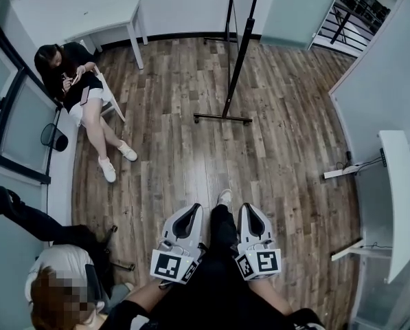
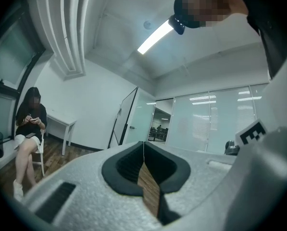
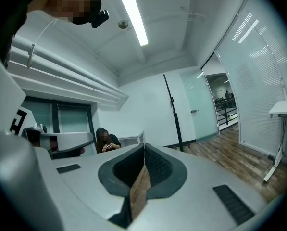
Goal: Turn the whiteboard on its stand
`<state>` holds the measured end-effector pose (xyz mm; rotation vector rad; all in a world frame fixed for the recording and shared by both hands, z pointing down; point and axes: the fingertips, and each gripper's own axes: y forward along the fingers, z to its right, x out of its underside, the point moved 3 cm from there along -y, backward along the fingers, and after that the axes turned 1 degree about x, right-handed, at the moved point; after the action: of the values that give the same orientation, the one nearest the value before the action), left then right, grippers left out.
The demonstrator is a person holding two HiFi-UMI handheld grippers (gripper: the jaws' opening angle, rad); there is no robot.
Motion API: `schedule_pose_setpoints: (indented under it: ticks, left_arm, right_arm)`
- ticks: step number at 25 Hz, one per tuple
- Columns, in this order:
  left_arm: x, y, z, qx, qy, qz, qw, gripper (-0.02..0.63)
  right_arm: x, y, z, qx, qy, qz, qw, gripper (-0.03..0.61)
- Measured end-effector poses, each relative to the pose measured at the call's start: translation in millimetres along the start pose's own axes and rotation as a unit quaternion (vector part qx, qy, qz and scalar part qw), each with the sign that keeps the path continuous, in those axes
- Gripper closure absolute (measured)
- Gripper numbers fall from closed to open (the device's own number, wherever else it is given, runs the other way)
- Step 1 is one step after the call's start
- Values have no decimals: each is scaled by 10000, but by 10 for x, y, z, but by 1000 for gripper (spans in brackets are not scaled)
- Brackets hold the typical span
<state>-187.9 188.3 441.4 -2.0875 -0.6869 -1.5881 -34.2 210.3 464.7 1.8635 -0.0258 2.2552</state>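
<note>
The whiteboard (image 1: 240, 43) stands edge-on across the wooden floor, a thin dark panel on a black stand whose foot bar (image 1: 222, 118) lies on the planks. It also shows far off as a tilted framed panel, the whiteboard (image 2: 127, 115) in the left gripper view, and as a thin black upright, the whiteboard (image 3: 172, 110) in the right gripper view. My left gripper (image 1: 190, 212) and right gripper (image 1: 251, 210) are held side by side close to my body, well short of the board. Both are shut with nothing between the pads, left gripper (image 2: 143, 144), right gripper (image 3: 144, 146).
A person sits on a white chair (image 1: 103, 91) at the left wall beside a white table (image 1: 112, 20). Another person (image 1: 57, 291) is at the lower left. A white desk (image 1: 399, 194) lines the right wall. A glass door (image 1: 297, 9) is behind the board.
</note>
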Motion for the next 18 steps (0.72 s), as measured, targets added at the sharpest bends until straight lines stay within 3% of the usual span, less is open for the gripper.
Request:
schedule_pose_setpoints:
  ticks: [8,18]
  left_arm:
    - [26,550,-373,-151,-8,-113,9998,595]
    - [-141,1892,-804,-268,211,-84,9994,595]
  right_arm:
    - [-17,709,199,-94,-7,-82,9999,563]
    - [-309,1940,833,-214,34,-31,9998,563]
